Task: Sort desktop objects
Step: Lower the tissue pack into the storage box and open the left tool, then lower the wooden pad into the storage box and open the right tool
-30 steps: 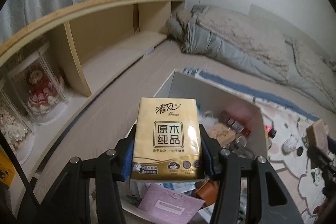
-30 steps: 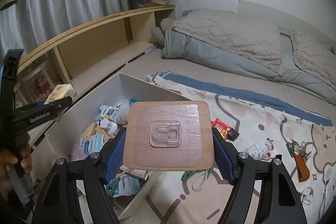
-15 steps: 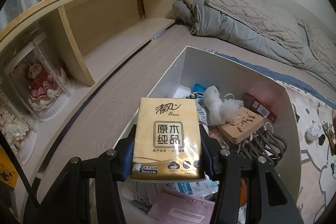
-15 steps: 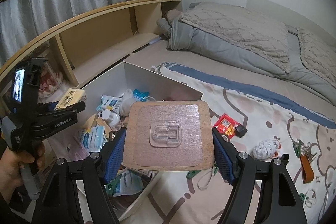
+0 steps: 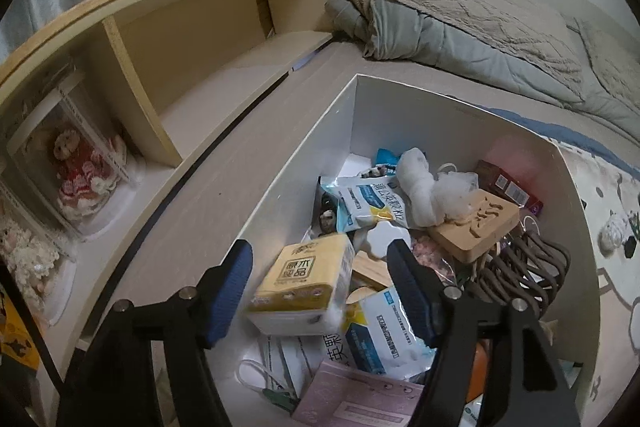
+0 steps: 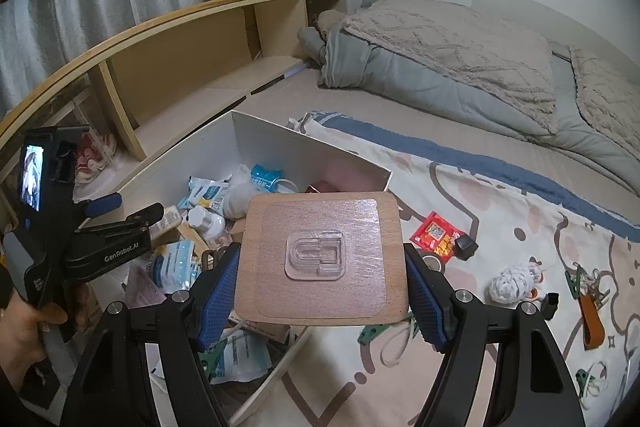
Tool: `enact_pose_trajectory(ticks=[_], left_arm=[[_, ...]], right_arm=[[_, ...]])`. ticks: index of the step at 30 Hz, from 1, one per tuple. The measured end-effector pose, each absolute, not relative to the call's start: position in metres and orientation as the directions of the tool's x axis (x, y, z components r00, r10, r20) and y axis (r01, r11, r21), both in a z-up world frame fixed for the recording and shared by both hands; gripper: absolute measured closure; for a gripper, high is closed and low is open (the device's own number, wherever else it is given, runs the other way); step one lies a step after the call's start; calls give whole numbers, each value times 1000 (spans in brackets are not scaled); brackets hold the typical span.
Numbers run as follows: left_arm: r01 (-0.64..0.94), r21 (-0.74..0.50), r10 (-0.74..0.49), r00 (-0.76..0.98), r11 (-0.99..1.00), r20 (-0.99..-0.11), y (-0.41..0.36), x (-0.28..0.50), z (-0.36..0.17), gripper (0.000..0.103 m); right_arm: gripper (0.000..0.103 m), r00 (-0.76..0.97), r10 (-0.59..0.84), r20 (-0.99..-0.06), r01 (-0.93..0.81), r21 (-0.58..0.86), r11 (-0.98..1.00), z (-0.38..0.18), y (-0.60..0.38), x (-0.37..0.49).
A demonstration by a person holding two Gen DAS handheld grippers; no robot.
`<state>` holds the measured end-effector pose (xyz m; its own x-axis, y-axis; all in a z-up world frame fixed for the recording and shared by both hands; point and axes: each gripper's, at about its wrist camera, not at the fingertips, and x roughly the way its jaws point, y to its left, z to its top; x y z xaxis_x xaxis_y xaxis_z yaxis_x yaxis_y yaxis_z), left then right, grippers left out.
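The white box (image 5: 472,115) on the bed is already crowded with sachets, a carved wooden block (image 5: 476,227), dark hangers and a pink card, so much of the sorting looks done. The yellow tissue pack (image 5: 304,283) lies tilted on that heap, between the spread blue pads of the left hand-held gripper (image 5: 320,287), touching neither pad as far as I can see; I'd say it counts as delivered.

The right hand-held gripper (image 6: 322,295) pinches a wooden board (image 6: 324,259) by its two side edges, a clear plastic hook stuck on its upturned face. It hangs over the near right corner of the box, level and pointing forward, while the left one sits low at the box's left side, angled down into it.

Left to sort, on the patterned sheet (image 6: 500,195): a red packet (image 6: 438,237), a small black cube beside it, a white yarn ball (image 6: 514,281), keys on a brown strap and green clips. The board probably goes in next.
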<state>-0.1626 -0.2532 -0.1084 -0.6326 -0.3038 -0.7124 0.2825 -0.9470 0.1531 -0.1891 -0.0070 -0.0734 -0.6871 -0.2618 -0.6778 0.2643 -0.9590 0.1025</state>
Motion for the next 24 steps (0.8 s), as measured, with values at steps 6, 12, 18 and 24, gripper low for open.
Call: enact_pose_trajectory(ticks=[6,12,18,24], left_arm=[[253,146,-279,-648,-956,-708,-251,-157,-105,32],[234,132,-259,-674,-963,-692,-248,-151,-98,32],[199,101,-214,-703,-975,-679,-240,-148,-88,32],[207,32,-174,-718,-978,-674,-240,-145,-74,32]], right_arm=[[26,-686,-266,-677,265,109,-958,-70,-6,-196],[26,-693,-241,-679,256,80,-963,-59,-6,-212],[26,-674,-258,-692,252,113,-961,-57,-9,-237],[26,-640,-221,-736,248,74,-966,-75,-24,-263]])
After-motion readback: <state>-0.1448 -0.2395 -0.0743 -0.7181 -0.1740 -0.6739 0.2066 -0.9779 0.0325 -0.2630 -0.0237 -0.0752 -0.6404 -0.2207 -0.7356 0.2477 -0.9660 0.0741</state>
